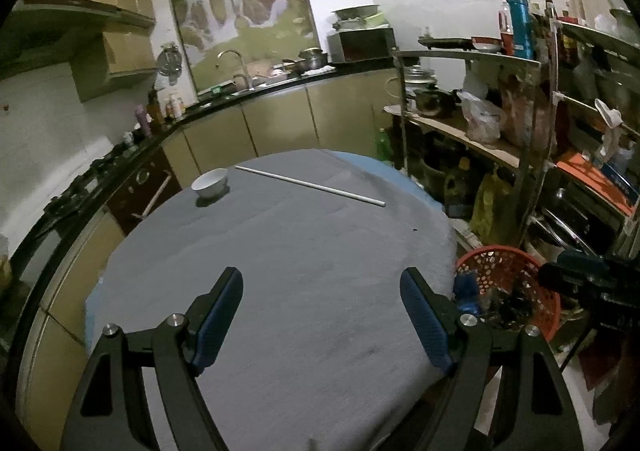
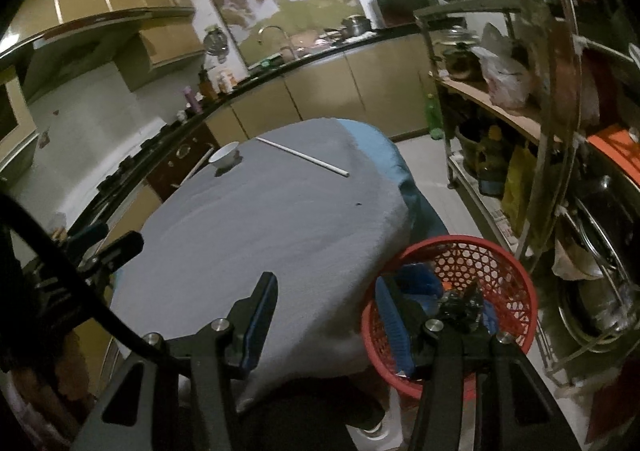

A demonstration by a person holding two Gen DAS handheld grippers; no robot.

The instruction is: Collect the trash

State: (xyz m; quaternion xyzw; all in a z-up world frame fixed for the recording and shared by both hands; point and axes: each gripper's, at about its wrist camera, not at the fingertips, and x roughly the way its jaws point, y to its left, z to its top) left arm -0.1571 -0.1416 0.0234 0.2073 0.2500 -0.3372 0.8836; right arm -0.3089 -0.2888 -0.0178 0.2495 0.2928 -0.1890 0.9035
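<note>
- The red basket (image 2: 480, 251) sits beside the near right edge of the table (image 2: 280, 219), lower than the tabletop, with dark and blue trash (image 2: 460, 303) inside.
- The right gripper (image 2: 326, 315) hangs over the table edge and basket rim, jaws spread wide, holding nothing.
- The left gripper (image 1: 322, 315) hovers above the grey tablecloth, jaws also wide apart and empty.
- A white bowl (image 1: 210, 182) and a white stick (image 1: 310, 185) lie at the far end, apart.
</note>
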